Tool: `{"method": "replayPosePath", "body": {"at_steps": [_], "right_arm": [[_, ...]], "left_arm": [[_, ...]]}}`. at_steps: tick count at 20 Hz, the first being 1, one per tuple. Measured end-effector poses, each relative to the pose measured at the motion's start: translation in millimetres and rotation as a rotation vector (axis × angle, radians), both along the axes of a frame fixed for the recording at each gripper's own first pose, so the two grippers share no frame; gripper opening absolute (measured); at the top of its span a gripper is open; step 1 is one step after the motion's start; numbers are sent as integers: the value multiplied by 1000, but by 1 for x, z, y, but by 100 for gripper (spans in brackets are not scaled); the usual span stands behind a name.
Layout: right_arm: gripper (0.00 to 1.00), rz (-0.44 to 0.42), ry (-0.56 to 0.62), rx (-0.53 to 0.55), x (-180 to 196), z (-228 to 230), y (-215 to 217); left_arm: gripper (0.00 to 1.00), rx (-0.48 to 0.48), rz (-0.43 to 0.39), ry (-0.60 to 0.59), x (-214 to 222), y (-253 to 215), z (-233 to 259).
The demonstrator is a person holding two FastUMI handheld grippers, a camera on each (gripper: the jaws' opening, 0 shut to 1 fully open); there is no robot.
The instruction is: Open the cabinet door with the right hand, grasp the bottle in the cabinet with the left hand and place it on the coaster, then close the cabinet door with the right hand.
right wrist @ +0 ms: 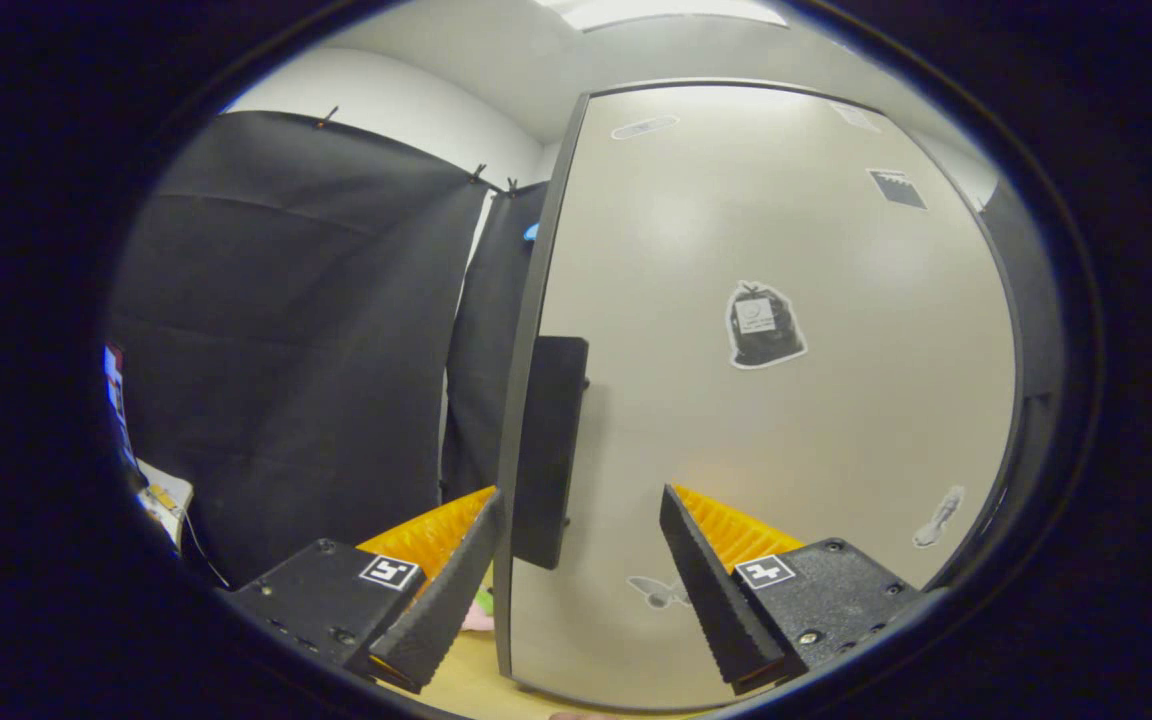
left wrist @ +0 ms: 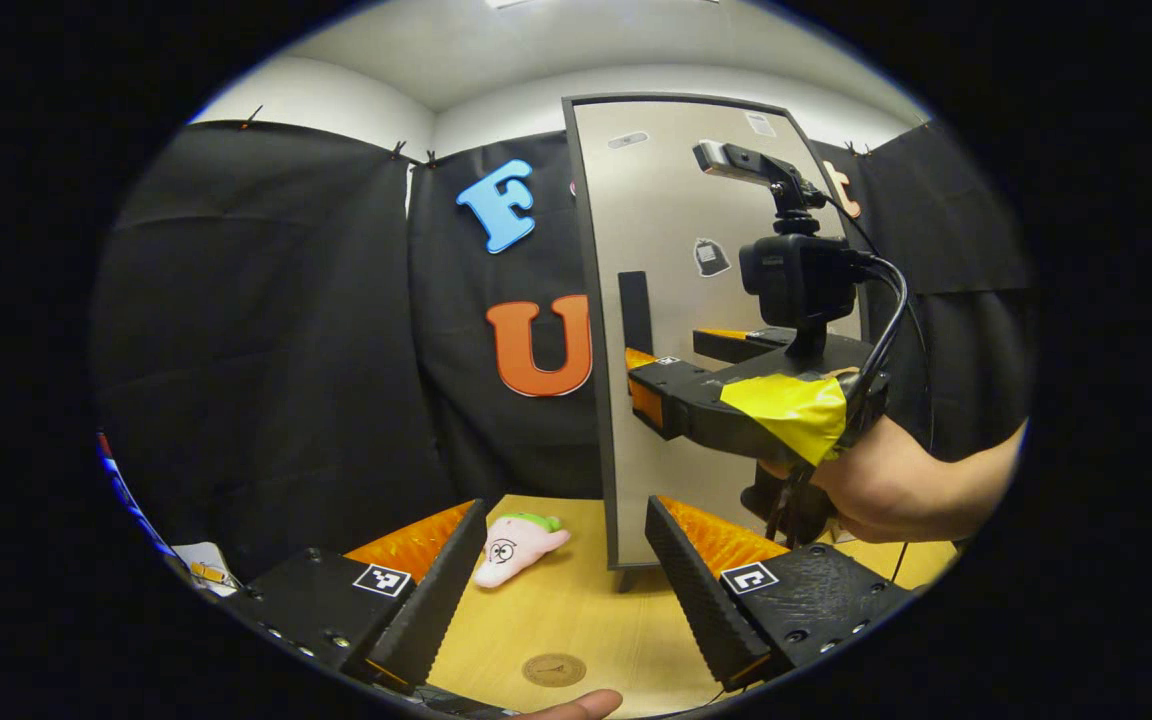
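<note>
The cabinet door (left wrist: 676, 200) is a pale panel in a dark frame, facing me and hiding what is inside. Its black vertical handle (left wrist: 634, 310) sits near the left edge. A hand holds my right gripper (left wrist: 669, 362) open just in front of that handle. In the right gripper view the handle (right wrist: 546, 450) stands between and just ahead of the open gripper (right wrist: 581, 500); neither finger presses on it. My left gripper (left wrist: 566, 590) is open and empty low over the wooden table (left wrist: 576, 610). The round brown coaster (left wrist: 553, 669) lies on the table between its fingers.
A pink plush toy (left wrist: 516, 545) lies on the table left of the door's foot. Black cloth walls close off the left and back. Papers (left wrist: 201, 565) lie at the far left edge. A fingertip (left wrist: 576, 705) shows at the bottom near the coaster.
</note>
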State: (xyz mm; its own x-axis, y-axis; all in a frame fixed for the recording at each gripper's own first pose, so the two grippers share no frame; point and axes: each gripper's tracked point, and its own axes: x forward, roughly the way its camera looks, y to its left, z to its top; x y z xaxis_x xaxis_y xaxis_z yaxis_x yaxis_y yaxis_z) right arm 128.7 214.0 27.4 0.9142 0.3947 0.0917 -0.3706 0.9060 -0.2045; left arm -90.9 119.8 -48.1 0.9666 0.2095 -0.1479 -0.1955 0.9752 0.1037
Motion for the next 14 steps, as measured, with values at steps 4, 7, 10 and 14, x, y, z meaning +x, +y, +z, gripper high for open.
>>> {"method": "replayPosePath", "body": {"at_steps": [4,7,10,14], "right_arm": [[84,-5,-26,-23,8,7,14],[62,-33,-53,-90,15,2,26],[40,-36,-4,-48,14,3,24],[29,65,101,-24,6,-3,24]], "left_arm": [[100,1,65,-9,-9,20,3],[96,-7,79,-5,-9,21,1],[97,3,93,-9,-9,24,3],[96,-2,147,-21,-10,39,1]]}}
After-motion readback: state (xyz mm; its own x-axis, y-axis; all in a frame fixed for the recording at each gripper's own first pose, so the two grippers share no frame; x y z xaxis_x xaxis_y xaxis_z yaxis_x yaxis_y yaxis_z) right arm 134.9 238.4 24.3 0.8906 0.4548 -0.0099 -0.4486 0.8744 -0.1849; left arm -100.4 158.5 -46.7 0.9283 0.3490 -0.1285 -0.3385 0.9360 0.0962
